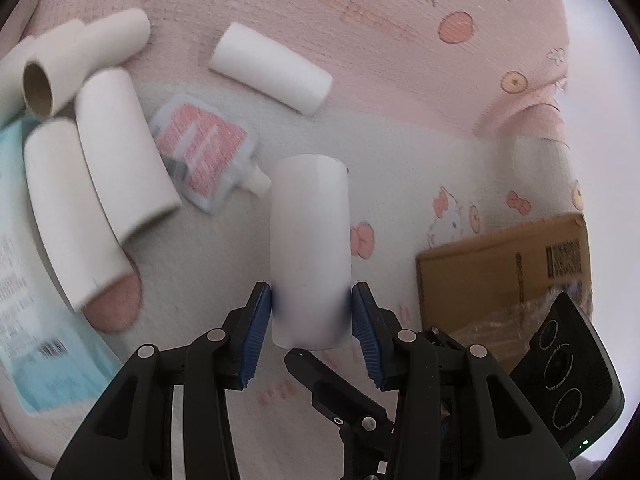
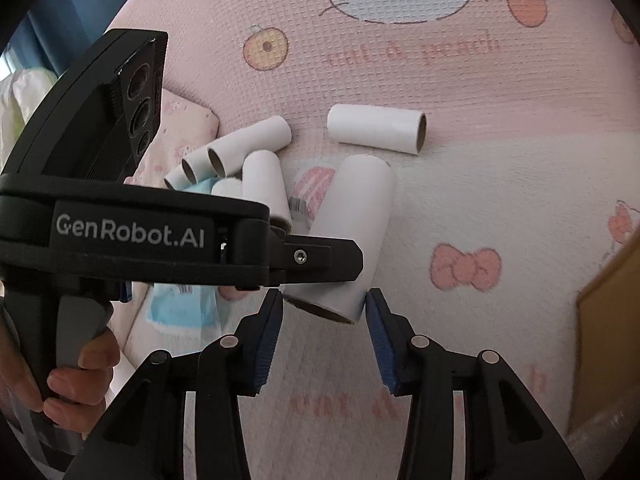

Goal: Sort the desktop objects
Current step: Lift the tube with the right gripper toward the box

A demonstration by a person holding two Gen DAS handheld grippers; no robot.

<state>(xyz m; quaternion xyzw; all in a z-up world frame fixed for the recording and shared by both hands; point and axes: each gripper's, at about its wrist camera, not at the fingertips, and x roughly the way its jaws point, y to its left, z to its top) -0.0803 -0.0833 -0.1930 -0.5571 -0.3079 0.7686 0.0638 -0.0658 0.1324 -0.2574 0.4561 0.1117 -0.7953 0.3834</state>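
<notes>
**Cardboard tube caught between both my tools**

Pink and white fabric printed with cats, bows and peaches (image 1: 400, 40) is lying under everything; I cannot tell what kind of surface it is covering. A brown cardboard box (image 1: 500, 280) is sitting at its right side. A light blue packet (image 1: 44, 344) is lying at the left, partly under a heap of white tubes (image 1: 104, 160). One more white tube (image 1: 272, 68) is lying apart from the heap, farther up on the pink part. A pink and white spouted pouch (image 1: 204, 148) is lying between the heap and the tube I am holding.

My left tool (image 1: 312, 312) is gripping that held tube (image 1: 310, 248) at its near end, both blue pads pressing on its sides, jaws about half spread. In the right wrist view, my right tool (image 2: 324, 312) is standing with its fingertips at either side of the tube's open lower rim, touching or nearly so; I cannot tell whether they are pressing. My left hand (image 2: 60, 376) is wrapping the left tool's grey handle.
</notes>
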